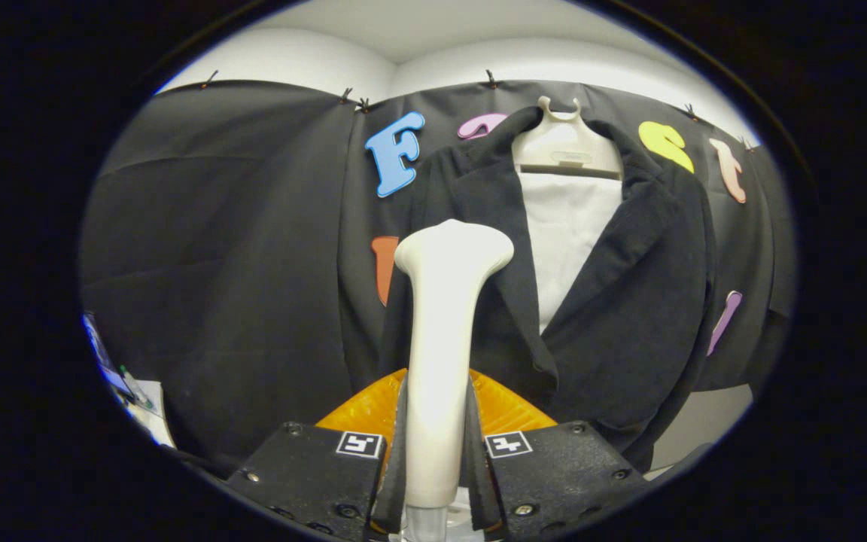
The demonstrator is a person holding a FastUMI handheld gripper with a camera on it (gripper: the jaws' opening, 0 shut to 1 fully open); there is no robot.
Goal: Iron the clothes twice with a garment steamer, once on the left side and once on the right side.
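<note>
A cream garment steamer [439, 331] stands upright between my fingers, its flared head [454, 248] raised in front of the jacket's left lapel. My gripper [437, 444] is shut on the steamer's handle, both fingers pressing its sides. A dark jacket [629, 301] hangs just beyond on a pale hanger [565, 147], open at the front, with a white panel [565, 233] showing between the lapels. The steamer head sits close to the jacket's left front; I cannot tell whether it touches the cloth.
An orange ribbed piece [505, 410] shows just behind the steamer handle, above my fingers. Black cloth [215, 248] covers the booth wall behind and left of the jacket. Some small items [129, 384] lie low at the far left, beside a pale surface.
</note>
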